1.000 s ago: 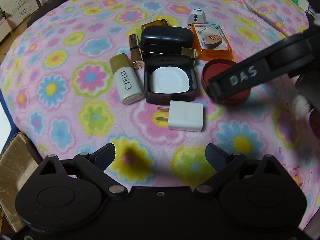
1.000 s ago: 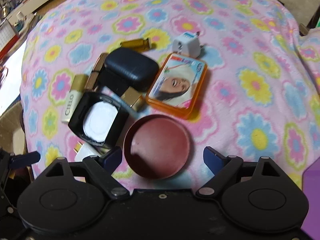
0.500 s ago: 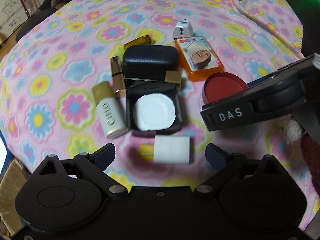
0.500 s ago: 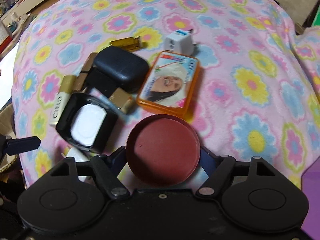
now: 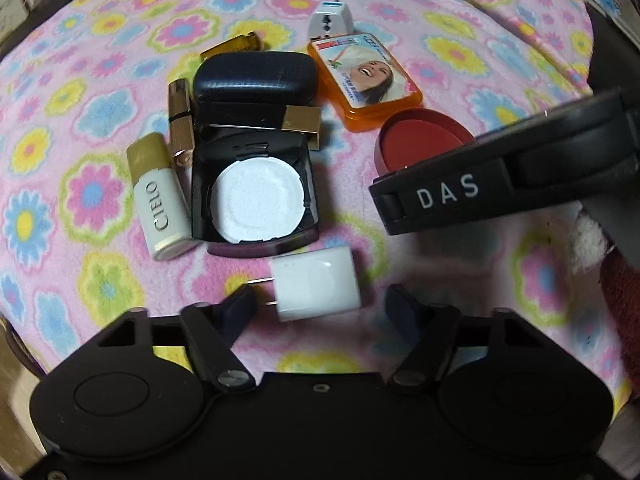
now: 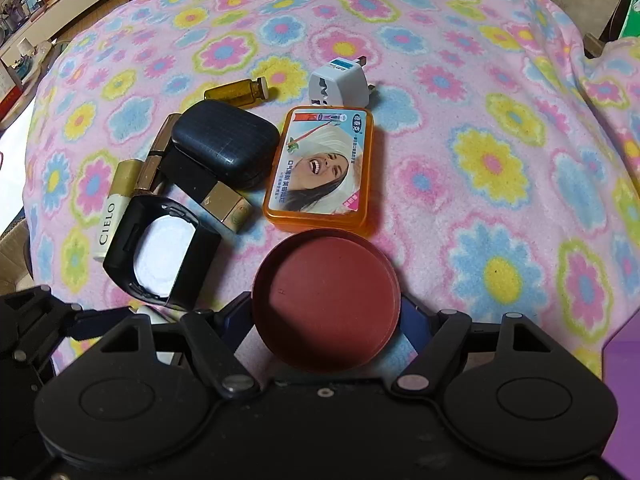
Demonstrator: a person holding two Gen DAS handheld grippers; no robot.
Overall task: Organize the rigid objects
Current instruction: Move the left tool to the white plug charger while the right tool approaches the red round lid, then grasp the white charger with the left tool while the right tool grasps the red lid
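Observation:
A white plug charger [image 5: 316, 284] lies on the flowered blanket [image 5: 92, 192], prongs to the left. It sits between the closing jaws of my left gripper [image 5: 322, 304], and a gap still shows on its right side. My right gripper [image 6: 326, 312] is shut on a red round tin [image 6: 326, 304], its fingers against both sides of the rim. In the left wrist view that tin [image 5: 420, 140] sits behind the right gripper's black arm [image 5: 480, 188].
Behind the charger are a black open compact [image 5: 256, 196], a CIELO tube [image 5: 158, 200], a gold lipstick [image 5: 180, 124], a dark blue case [image 5: 256, 78], an orange box [image 5: 368, 76], a white travel adapter [image 5: 330, 20] and an amber vial [image 5: 236, 44]. A purple thing [image 6: 624, 392] shows at the right wrist view's edge.
My left gripper has come up to the white charger and its jaws have narrowed around it. My right gripper has shut on the red tin.

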